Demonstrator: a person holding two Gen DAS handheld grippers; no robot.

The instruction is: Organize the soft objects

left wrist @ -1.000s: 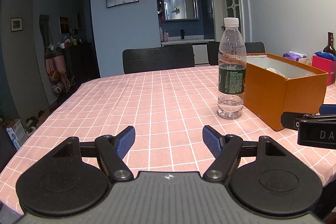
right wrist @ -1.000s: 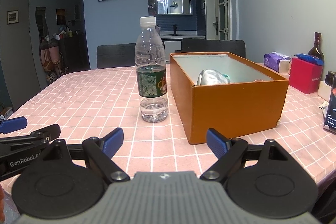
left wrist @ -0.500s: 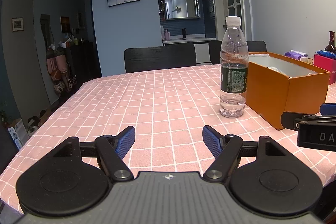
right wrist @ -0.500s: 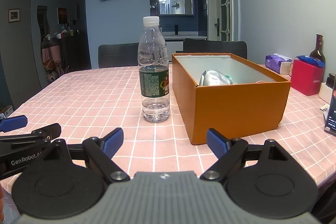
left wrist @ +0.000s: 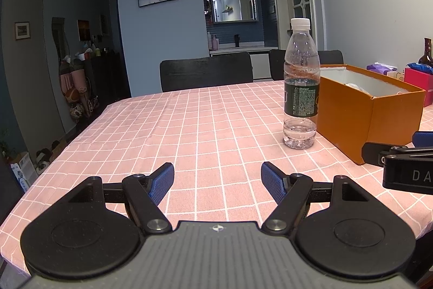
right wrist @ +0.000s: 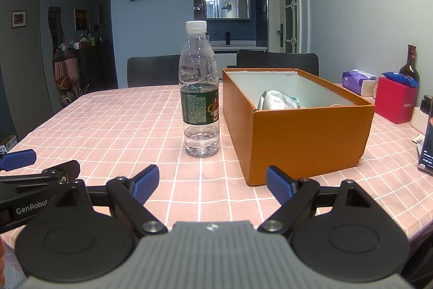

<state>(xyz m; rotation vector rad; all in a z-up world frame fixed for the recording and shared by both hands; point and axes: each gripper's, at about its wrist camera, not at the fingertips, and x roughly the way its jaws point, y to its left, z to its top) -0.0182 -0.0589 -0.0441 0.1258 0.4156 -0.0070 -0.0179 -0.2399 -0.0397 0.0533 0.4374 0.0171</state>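
An open orange box (right wrist: 305, 137) stands on the pink checked tablecloth; it also shows in the left wrist view (left wrist: 370, 115). A crumpled silver-grey soft object (right wrist: 276, 100) lies inside it. A clear plastic water bottle (right wrist: 200, 96) with a green label stands upright just left of the box, also in the left wrist view (left wrist: 300, 96). My left gripper (left wrist: 217, 180) is open and empty, low over the cloth, well short of the bottle. My right gripper (right wrist: 212, 184) is open and empty, in front of the bottle and the box's near corner.
A red box (right wrist: 396, 99), a purple tissue pack (right wrist: 357, 80) and a dark glass bottle (right wrist: 410, 64) stand at the right. A dark packet (right wrist: 427, 145) sits at the right edge. Black chairs (left wrist: 205, 71) stand behind the table (left wrist: 162, 132).
Both grippers have drawn back slightly; bottle and box look a little farther away. The jaws stay open. Nothing on the table has moved.
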